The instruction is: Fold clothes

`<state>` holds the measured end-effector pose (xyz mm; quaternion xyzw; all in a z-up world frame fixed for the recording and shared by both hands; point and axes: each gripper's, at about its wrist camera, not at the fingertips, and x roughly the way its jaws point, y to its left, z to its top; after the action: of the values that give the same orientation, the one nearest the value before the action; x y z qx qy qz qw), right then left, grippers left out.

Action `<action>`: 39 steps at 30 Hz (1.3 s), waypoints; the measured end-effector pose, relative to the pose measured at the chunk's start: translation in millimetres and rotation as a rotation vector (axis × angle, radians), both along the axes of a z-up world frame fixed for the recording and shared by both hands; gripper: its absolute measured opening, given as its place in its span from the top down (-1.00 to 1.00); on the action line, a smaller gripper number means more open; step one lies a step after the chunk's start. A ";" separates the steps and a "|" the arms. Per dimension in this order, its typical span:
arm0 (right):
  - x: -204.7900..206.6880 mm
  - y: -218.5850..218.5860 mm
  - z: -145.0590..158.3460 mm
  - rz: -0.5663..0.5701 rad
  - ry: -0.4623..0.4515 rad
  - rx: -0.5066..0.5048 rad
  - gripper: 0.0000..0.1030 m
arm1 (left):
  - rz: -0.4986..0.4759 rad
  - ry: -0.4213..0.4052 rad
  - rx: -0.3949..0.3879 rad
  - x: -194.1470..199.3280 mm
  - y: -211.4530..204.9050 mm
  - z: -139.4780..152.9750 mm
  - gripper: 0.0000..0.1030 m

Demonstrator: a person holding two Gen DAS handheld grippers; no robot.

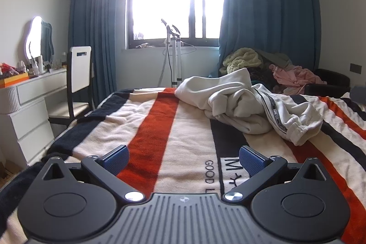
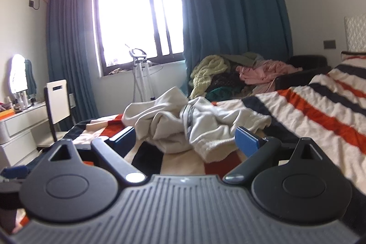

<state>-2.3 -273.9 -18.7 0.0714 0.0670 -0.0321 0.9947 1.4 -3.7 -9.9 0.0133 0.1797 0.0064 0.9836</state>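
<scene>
A crumpled white garment (image 1: pixel 247 102) with a dark patterned side stripe lies in a heap on the striped blanket (image 1: pixel 164 120) of the bed. My left gripper (image 1: pixel 184 160) hovers open over bare blanket, well short of the garment and to its left. In the right wrist view the same white garment (image 2: pixel 205 122) lies just ahead. My right gripper (image 2: pixel 185 138) is open, its blue pads (image 2: pixel 246 140) standing on either side of the garment's near cuff without closing on it.
A pile of other clothes (image 1: pixel 270 68) sits past the bed's far right side. A white dresser (image 1: pixel 29 104) with a chair (image 1: pixel 77 84) stands on the left. A garment steamer stand (image 1: pixel 173 56) is under the window, between blue curtains.
</scene>
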 end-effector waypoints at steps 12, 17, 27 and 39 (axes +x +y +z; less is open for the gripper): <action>35.7 -34.1 71.4 -0.067 -0.104 0.079 -0.84 | 0.031 0.041 -0.008 10.1 1.3 -6.5 -0.99; 41.3 -34.4 62.6 -0.035 -0.108 -0.020 -0.84 | 0.047 0.062 -0.009 15.0 2.1 -9.7 -0.99; 33.4 -75.1 20.6 -0.108 -0.040 0.148 -0.84 | 0.030 0.098 0.059 30.4 -19.1 -18.6 -0.99; 37.0 -127.6 3.5 -0.245 -0.011 0.323 -0.84 | -0.108 0.095 0.134 127.5 -106.4 -44.5 -0.99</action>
<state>34.7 -401.5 -15.1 0.2378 0.0566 -0.1413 0.9593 128.9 -110.1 -54.4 0.0890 0.2242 -0.0352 0.9698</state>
